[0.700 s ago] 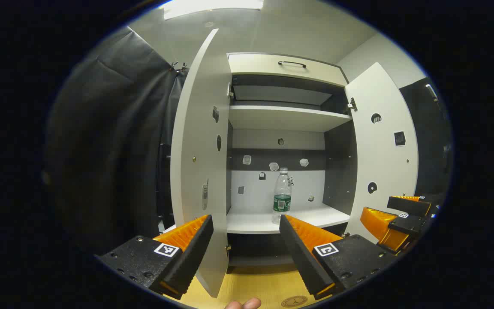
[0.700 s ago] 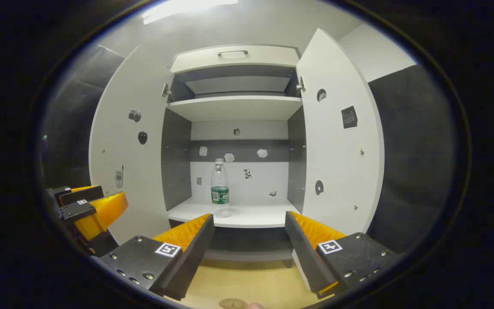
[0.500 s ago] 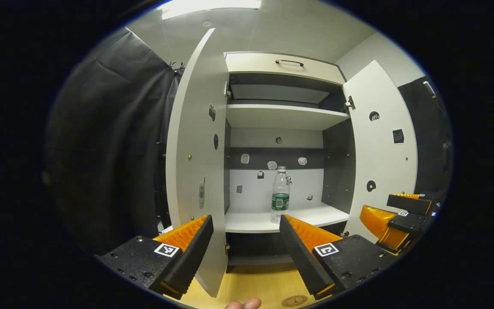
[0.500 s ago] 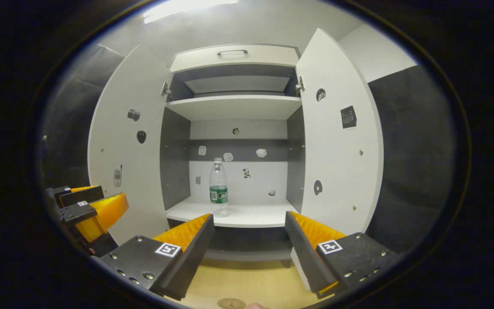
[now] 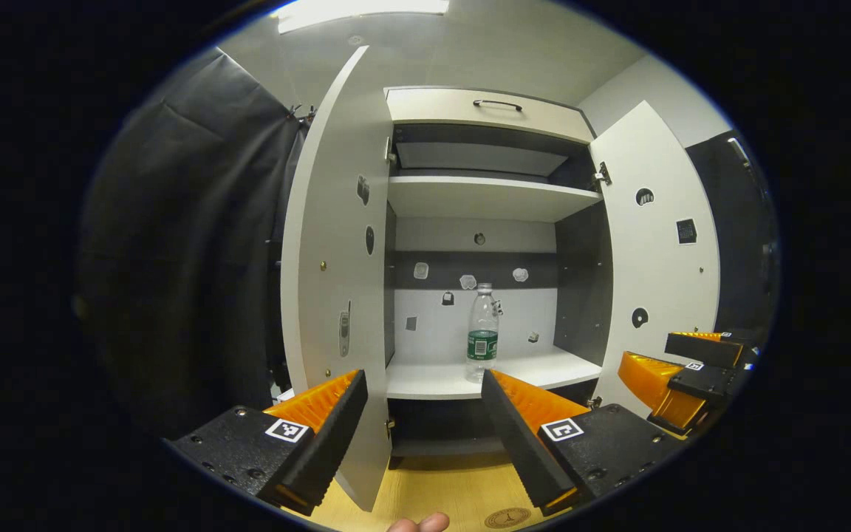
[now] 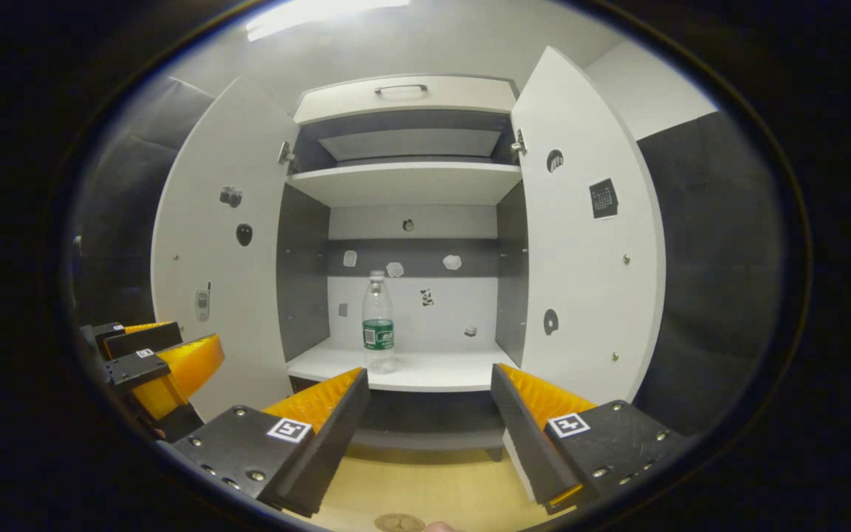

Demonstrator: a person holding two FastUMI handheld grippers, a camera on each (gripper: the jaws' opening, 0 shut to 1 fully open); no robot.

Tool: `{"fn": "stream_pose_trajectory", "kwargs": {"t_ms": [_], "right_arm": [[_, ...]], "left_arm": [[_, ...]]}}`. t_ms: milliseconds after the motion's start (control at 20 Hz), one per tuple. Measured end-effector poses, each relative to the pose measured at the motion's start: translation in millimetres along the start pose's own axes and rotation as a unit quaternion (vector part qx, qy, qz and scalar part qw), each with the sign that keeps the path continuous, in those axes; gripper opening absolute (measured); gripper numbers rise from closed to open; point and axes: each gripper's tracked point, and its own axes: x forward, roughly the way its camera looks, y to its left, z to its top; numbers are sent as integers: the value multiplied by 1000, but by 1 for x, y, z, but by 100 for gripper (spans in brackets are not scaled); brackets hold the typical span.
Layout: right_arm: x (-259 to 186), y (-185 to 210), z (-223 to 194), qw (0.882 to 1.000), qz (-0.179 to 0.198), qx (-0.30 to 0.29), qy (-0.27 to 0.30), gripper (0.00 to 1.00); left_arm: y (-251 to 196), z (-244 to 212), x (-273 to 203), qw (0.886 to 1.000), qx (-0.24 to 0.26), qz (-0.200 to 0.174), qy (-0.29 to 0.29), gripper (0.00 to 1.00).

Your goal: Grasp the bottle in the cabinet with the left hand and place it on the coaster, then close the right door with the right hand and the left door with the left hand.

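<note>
A clear plastic bottle [image 5: 482, 332] with a green label stands upright on the cabinet's lower shelf [image 5: 462, 380], also seen as the bottle [image 6: 378, 332] in the right gripper view. Both doors hang wide open: left door [image 5: 337, 258], right door [image 5: 654, 258]. My left gripper [image 5: 422, 378] is open and empty, well short of the shelf, with the left door's edge between its fingers. My right gripper [image 6: 429, 373] is open too, facing the cabinet's middle. A round brown coaster [image 5: 507, 518] lies on the wooden tabletop below. Each gripper appears in the other's view: right gripper [image 5: 680, 369], left gripper [image 6: 152, 362].
A drawer with a dark handle [image 5: 497, 105] tops the cabinet, above an upper shelf [image 5: 484, 196]. Small stickers dot the back wall and doors. Black cloth [image 5: 189, 244] hangs to the left. A fingertip [image 5: 418, 523] shows at the bottom edge over the wooden tabletop [image 5: 433, 488].
The cabinet and bottle have drifted slightly up and left in the left gripper view. Both grippers stay open and the bottle has not moved on the shelf.
</note>
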Motion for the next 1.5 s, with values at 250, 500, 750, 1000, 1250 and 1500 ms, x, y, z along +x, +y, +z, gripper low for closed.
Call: {"fn": "stream_pose_trajectory", "kwargs": {"t_ms": [250, 500, 750, 1000, 1250, 1500], "right_arm": [[5, -2, -1, 1000, 1, 3, 1, 100], [11, -7, -3, 1000, 0, 2, 3, 100], [19, -15, -9, 1000, -5, 1, 13, 100], [29, -25, -16, 1000, -14, -4, 25, 100], [38, -37, -25, 999, -24, -5, 42, 100], [43, -46, -37, 998, -32, -10, 61, 100]], "left_arm": [[1, -4, 6, 1000, 4, 2, 5, 98], [-3, -7, 20, 1000, 5, -2, 9, 98], [-19, -12, 51, 1000, 6, -18, 13, 99], [-42, -24, 92, 999, 8, -39, 22, 99], [-66, -35, 148, 998, 7, -63, 29, 99], [-83, -42, 204, 997, 13, -71, 31, 98]]}}
